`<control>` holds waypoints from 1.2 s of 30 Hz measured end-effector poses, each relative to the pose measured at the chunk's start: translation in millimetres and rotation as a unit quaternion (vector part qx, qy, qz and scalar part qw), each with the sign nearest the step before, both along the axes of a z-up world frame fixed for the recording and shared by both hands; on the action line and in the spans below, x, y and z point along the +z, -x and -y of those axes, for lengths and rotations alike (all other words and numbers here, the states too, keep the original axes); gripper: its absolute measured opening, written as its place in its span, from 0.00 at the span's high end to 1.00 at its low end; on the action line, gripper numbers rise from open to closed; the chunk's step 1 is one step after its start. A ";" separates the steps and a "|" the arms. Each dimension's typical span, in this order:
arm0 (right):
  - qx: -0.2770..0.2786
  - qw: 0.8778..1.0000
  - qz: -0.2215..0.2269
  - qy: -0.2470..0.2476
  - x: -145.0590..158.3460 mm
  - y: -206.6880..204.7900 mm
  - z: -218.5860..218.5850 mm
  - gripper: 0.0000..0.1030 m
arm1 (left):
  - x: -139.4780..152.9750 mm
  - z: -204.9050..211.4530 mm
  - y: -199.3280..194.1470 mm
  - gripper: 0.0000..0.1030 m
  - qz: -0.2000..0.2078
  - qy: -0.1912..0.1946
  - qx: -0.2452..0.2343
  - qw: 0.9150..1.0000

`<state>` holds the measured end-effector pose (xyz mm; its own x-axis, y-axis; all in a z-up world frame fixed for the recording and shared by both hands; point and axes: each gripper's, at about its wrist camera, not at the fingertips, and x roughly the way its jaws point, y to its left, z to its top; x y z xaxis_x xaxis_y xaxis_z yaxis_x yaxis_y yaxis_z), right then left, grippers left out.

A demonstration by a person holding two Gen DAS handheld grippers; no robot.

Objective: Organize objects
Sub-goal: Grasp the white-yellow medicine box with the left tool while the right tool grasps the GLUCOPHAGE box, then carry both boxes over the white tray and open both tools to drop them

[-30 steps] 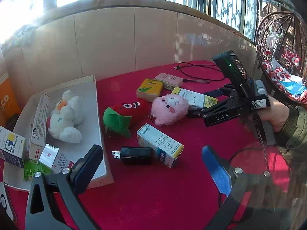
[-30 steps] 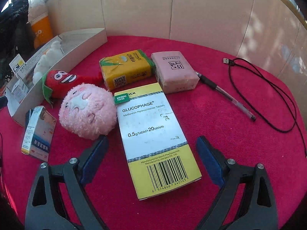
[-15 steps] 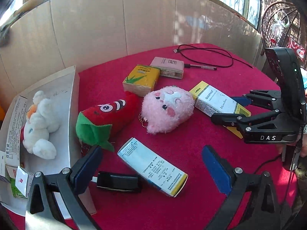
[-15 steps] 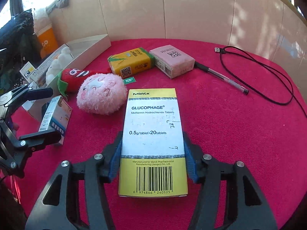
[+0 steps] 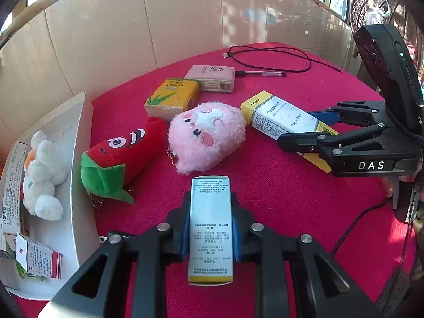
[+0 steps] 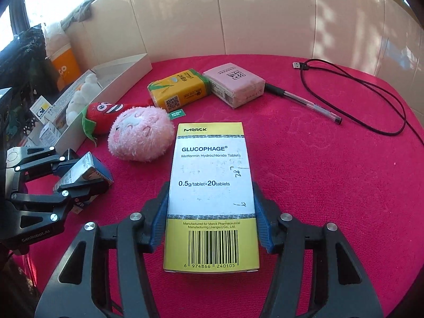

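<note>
Both claws are gripping boxes lying on the red table: the left gripper (image 5: 210,234) has just been closing on the small medicine box (image 5: 211,228), the right gripper (image 6: 210,218) is clamping the yellow tablet box (image 6: 212,198), and both likely need lifting toward the white tray (image 5: 79,143).

Red cloth (image 6: 318,185), pink plush (image 6: 140,137), yellow-and-white barcoded box (image 6: 212,198).

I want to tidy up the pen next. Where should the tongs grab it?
Grip the pen around the middle of its thin clear barrel, coming from above with the fingers either side of its length. It lies flat on the red cloth, its dark end close by the pink box, so the middle is freer.
</note>
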<state>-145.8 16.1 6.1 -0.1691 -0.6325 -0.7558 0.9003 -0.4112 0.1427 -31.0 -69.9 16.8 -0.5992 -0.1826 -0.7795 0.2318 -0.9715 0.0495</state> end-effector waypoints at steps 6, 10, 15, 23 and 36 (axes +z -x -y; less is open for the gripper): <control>-0.016 1.000 0.005 0.013 2.6 4.4 -8.9 0.46 | 12.6 -10.4 -7.1 0.77 -0.026 -0.009 -0.005 1.000; -0.032 0.999 0.000 0.023 6.4 1.7 -21.9 0.46 | 22.4 -18.4 -14.9 0.77 -0.043 -0.008 -0.002 0.999; -0.068 0.996 -0.001 0.059 20.3 0.8 -50.3 0.46 | 38.3 -29.0 -21.2 0.77 -0.070 0.002 -0.006 0.997; -0.072 0.989 -0.024 0.127 65.7 -15.9 -67.2 0.46 | 58.4 -29.7 -36.0 0.77 -0.109 0.011 0.008 0.994; -0.026 0.989 -0.042 0.138 86.3 -55.7 -47.9 0.46 | 68.3 1.1 -61.0 0.77 -0.136 0.012 0.082 0.987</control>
